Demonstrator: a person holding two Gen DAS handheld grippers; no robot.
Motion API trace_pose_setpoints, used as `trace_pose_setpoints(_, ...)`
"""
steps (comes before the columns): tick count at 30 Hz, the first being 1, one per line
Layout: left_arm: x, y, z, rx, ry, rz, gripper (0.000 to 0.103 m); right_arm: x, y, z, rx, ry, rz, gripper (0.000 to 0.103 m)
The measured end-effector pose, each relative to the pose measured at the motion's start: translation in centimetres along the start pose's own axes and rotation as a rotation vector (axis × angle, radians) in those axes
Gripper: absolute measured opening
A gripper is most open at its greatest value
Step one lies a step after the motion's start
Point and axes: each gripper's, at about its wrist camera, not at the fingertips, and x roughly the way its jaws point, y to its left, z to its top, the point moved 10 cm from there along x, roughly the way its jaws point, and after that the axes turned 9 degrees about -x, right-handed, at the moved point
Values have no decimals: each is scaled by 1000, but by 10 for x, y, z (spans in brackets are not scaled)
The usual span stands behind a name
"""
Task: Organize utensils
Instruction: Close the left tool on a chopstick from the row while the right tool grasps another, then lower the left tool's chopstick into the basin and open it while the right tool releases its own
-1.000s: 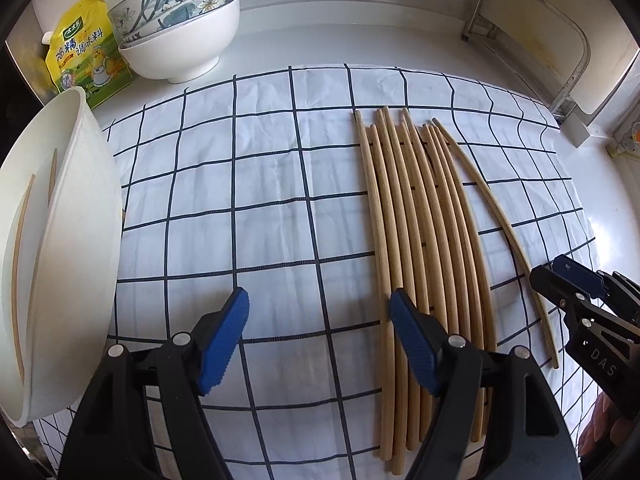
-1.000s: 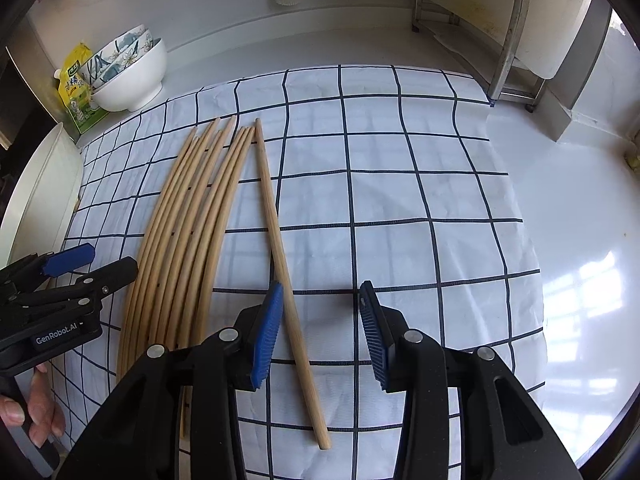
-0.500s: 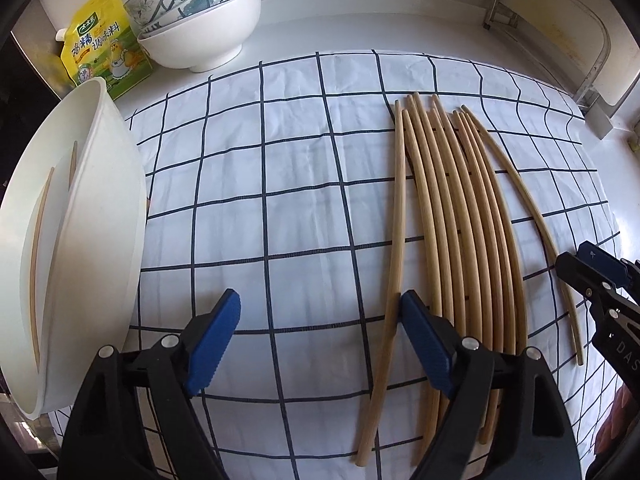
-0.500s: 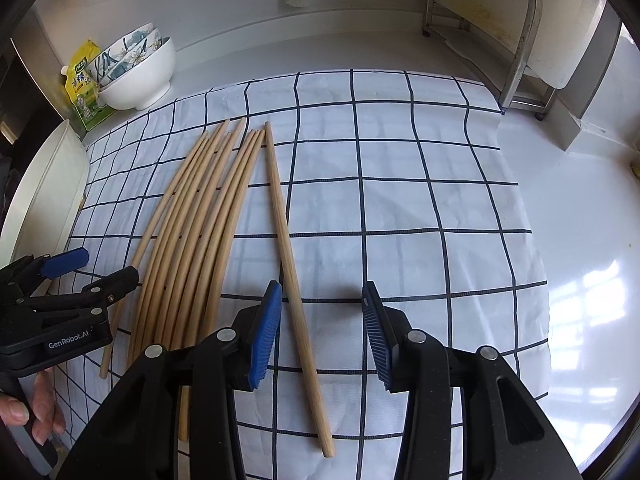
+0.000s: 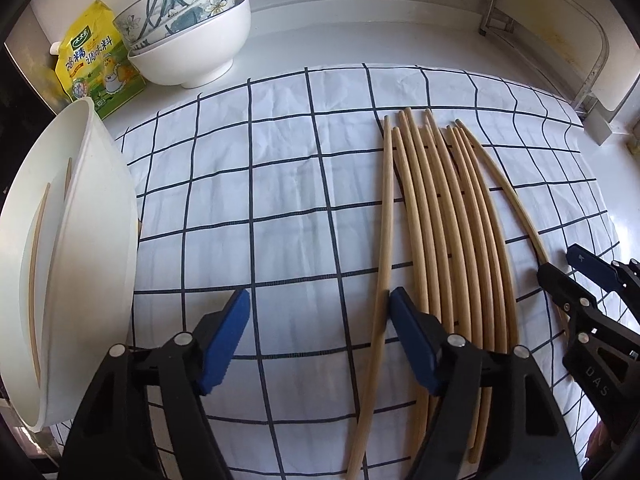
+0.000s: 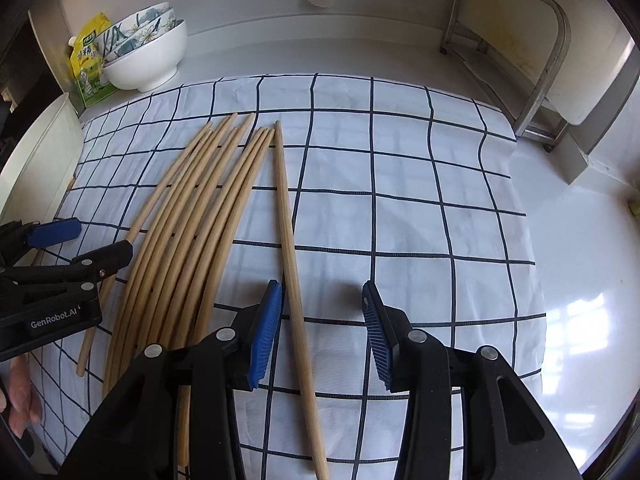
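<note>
chopsticks [image 5: 448, 240] mostly lie in a row on the checked cloth [image 5: 260, 208] on the table; two show inside the white bin [image 5: 80, 240], so sorting seems barely begun. left gripper [image 5: 316, 332] fingers, just closing, stand apart beside one stick; right gripper [image 6: 320, 320] fingers stand apart around another. readable: "genrobot.ai", "das".

Matt wooden chopsticks [image 5: 460, 240] on creased checked cloth [image 5: 280, 200]
</note>
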Motion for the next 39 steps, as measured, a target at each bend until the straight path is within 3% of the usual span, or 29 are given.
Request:
trace_pose_setpoints(1,-1,-3,-1,6,0,-13,60,0,1,0,-1,-2,5,37)
trace_pose_setpoints(4,-4,-14,-1,26,7,-45,35,0,6,2,-22,-4,24,27)
trace_pose_setpoints(6,-5,-20,-1,38,14,-56,20,0,10,4,-34,-3,32,7)
trace_pose_setpoints(7,-6,-22,-2,41,21,-67,10,0,11,5,-33,-1,35,7)
trace_pose_setpoints(8,-6,-24,-2,42,28,-71,7,0,11,5,-25,-1,46,7)
trace_pose_setpoints(14,-14,-21,-8,26,45,-87,7,-7,10,3,63,-2,126,6)
trace_pose_setpoints(25,-80,19,18,-7,-49,-144,7,-65,37,42,81,-107,189,6)
trace_pose_setpoints(33,-125,115,44,-134,-150,-93,7,-90,126,103,-23,-162,294,6)
trace_pose_setpoints(39,-127,206,44,-253,-168,-13,7,-98,209,147,-116,-185,392,6)
